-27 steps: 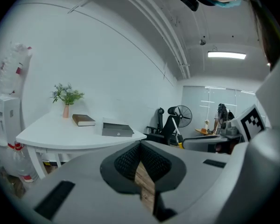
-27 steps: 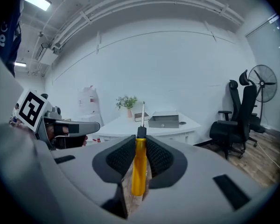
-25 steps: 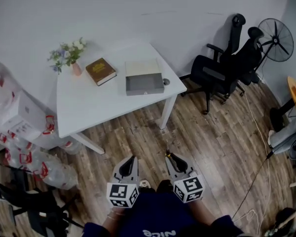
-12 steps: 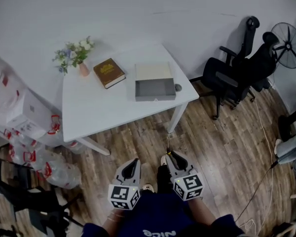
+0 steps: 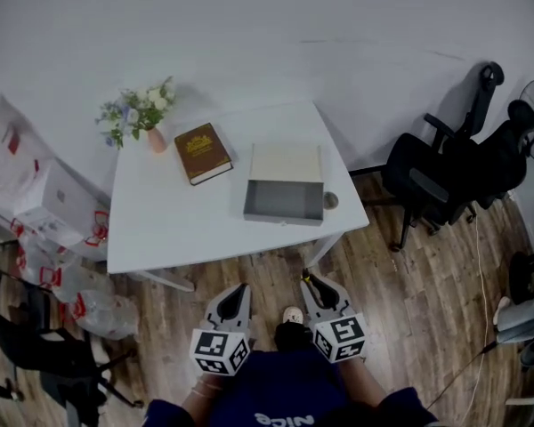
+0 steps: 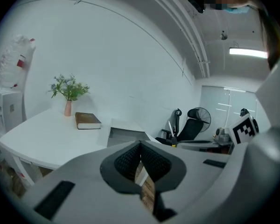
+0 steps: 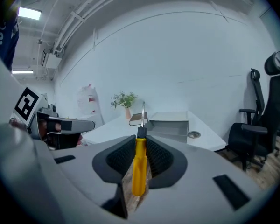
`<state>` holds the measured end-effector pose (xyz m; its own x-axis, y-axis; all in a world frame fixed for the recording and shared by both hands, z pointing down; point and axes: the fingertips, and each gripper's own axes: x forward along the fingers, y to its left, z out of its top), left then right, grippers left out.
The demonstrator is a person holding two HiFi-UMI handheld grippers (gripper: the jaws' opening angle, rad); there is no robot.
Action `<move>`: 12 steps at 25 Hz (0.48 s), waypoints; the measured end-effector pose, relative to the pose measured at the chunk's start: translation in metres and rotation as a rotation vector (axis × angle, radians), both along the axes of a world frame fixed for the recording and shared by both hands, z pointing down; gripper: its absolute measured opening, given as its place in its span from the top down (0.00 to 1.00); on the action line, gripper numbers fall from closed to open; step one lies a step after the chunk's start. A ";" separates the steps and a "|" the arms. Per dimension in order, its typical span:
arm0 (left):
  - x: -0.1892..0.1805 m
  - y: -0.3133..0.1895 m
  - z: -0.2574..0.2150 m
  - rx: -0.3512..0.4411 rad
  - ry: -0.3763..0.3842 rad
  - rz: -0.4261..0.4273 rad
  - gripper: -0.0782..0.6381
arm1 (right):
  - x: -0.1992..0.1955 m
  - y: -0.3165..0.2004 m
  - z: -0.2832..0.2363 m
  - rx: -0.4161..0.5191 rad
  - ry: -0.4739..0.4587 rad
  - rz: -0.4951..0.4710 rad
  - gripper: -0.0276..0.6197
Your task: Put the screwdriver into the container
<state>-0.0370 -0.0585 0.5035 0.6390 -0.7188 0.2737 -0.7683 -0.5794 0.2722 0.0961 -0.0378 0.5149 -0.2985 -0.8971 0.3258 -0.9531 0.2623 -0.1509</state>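
Right tool [image 7: 140, 146] is clamped on the yellow handle of the screwdriver [image 7: 139, 169], with the shaft pointing forward past its tips. The left tool [image 6: 141, 146] is closed on nothing. Ahead of both and well apart, the open grey container [image 5: 283, 201] sits on the white tabletop [image 5: 178, 229]. The approach comes next: keep the grip firm, carry the shaft over the container's opening, and lower it inside before letting go.
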 end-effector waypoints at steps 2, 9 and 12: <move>0.013 -0.018 -0.001 -0.002 0.004 -0.025 0.87 | 0.018 -0.021 -0.002 0.001 0.003 -0.011 0.82; 0.055 -0.058 0.000 -0.010 -0.015 -0.094 0.87 | 0.059 -0.069 -0.002 -0.012 -0.003 -0.075 0.82; 0.065 -0.072 -0.001 -0.003 -0.020 -0.116 0.87 | 0.067 -0.086 -0.002 -0.009 -0.006 -0.101 0.82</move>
<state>0.0278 -0.1303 0.5022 0.5458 -0.7868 0.2882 -0.8355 -0.4851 0.2579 0.1627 -0.1243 0.5130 -0.3890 -0.8596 0.3314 -0.9211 0.3555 -0.1589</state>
